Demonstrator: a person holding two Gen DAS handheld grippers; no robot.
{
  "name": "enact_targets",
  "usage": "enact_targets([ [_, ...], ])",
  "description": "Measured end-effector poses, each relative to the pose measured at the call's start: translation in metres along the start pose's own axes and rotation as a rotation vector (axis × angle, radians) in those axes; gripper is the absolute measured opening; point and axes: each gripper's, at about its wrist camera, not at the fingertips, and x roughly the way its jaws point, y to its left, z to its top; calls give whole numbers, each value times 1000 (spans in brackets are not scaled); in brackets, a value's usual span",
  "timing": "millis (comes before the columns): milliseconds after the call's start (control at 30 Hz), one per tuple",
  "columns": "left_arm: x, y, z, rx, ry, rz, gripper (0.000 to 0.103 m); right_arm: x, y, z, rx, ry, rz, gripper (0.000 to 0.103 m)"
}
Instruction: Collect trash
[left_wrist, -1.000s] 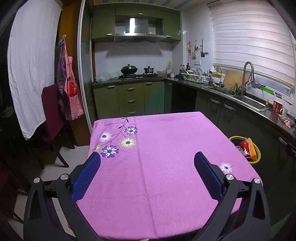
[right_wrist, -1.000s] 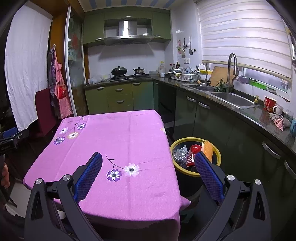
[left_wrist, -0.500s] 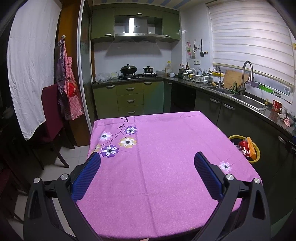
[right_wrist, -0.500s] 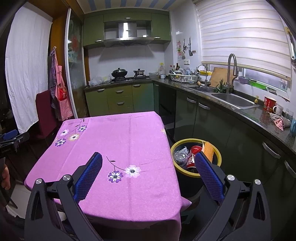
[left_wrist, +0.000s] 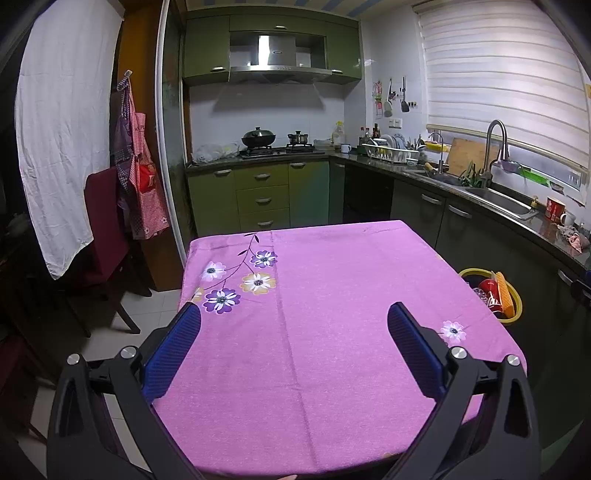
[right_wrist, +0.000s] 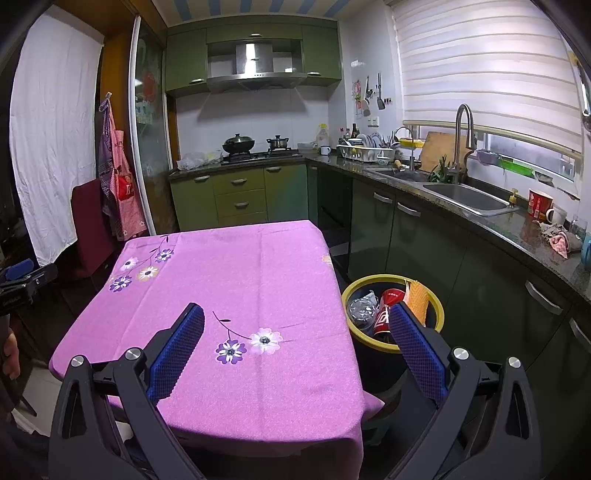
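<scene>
A yellow-rimmed trash bin (right_wrist: 436, 301) stands on the floor right of the table and holds a red cup (right_wrist: 388, 299), clear plastic (right_wrist: 360, 308) and an orange mesh piece (right_wrist: 417, 301). The bin also shows in the left wrist view (left_wrist: 515, 299). The table with the pink flowered cloth (left_wrist: 314, 295) carries no loose items; it also shows in the right wrist view (right_wrist: 240, 280). My left gripper (left_wrist: 293, 314) is open and empty above the table's near edge. My right gripper (right_wrist: 295, 314) is open and empty above the table's near right corner, beside the bin.
A dark counter (right_wrist: 498, 221) with a sink (right_wrist: 465, 195) runs along the right wall, close to the bin. Green cabinets (left_wrist: 262, 199) and a stove stand at the back. A dark red chair (left_wrist: 105, 225) and hanging aprons are left of the table.
Both grippers have drawn back and risen slightly; the table looks a little farther away in the right view. Both stay open and empty.
</scene>
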Motion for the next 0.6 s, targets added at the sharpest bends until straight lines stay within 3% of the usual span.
enact_targets([
  [600, 0, -1, -1, 2, 4, -1, 97, 3, 2, -3, -3, 5, 7, 98],
])
